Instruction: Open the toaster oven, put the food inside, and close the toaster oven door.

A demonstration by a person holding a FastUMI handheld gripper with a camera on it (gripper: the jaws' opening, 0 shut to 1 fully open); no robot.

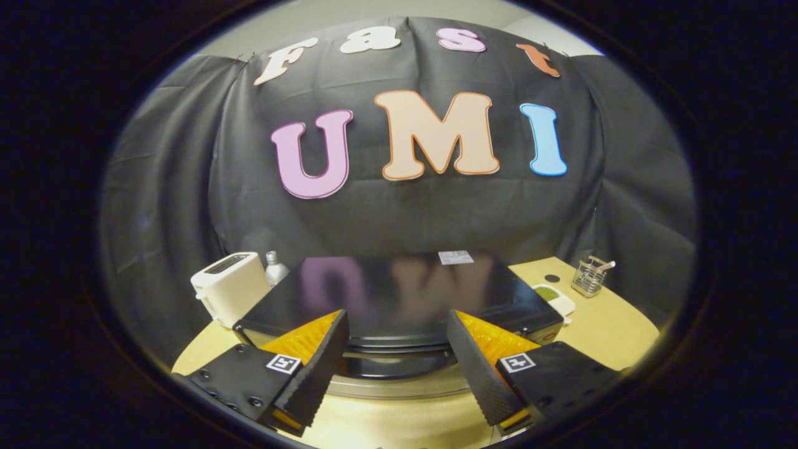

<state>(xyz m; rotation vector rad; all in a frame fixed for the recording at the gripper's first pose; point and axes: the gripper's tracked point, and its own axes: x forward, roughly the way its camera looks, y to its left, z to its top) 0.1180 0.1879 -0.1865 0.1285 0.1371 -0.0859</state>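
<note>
Toaster oven [399, 299] on the table [611, 337], just ahead of the gripper [396, 368] with its fingers spread; toaster [229, 287] and bottle [275, 268] to its left, dish [557, 300] and wire holder [590, 277] to its right.

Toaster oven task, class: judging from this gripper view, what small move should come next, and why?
Probably lower the open gripper toward the front of the toaster oven. Its fingers hang apart above the oven's glossy top and front edge, holding nothing, and the door handle sits lower, out of clear sight.
</note>
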